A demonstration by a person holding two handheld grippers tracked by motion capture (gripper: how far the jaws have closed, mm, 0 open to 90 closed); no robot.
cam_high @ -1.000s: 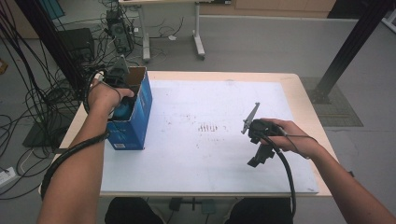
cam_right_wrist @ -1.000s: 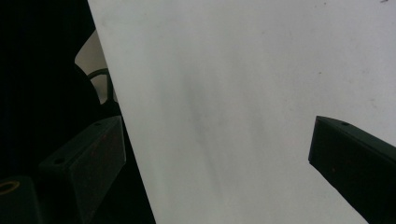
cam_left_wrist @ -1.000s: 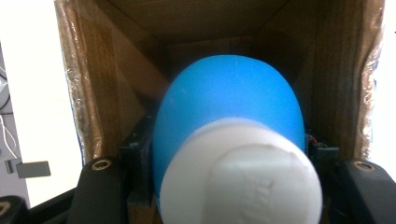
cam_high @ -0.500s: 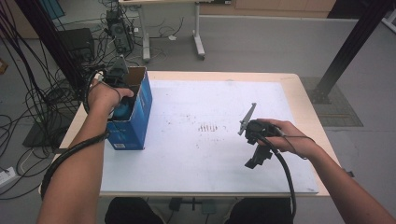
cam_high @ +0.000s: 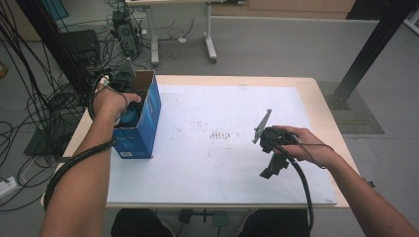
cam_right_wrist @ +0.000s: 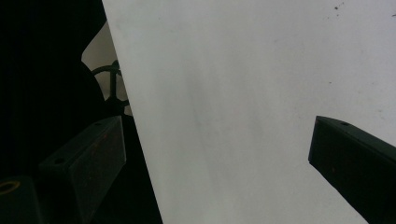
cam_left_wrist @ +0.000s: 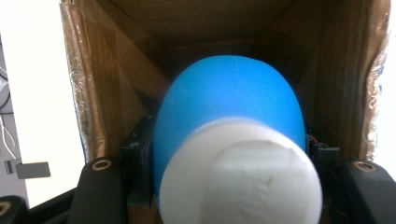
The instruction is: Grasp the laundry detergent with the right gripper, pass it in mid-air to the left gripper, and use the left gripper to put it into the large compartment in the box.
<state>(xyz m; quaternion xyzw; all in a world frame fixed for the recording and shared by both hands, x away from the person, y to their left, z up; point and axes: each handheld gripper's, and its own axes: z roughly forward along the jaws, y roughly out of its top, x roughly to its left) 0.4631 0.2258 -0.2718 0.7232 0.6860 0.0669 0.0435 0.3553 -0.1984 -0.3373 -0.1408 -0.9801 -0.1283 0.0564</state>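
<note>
My left claw is clamped on a blue bottle with a smooth rounded body and a white ribbed cap; one black jaw presses each side of the body. The bottle sits inside an open cardboard box, blue outside and raw brown corrugated board inside, with tape along its rim. The box stands at the left edge of the tabletop, toward the far corner. The left claw view shows the box interior and the grip; the high view shows my left hand sunk into the box mouth. My right claw hangs with its jaws apart and nothing between them, near the right edge. The tabletop is white, matt, lightly scuffed, with a pale wooden border. Grey floor and loose black cables surround it.
</note>
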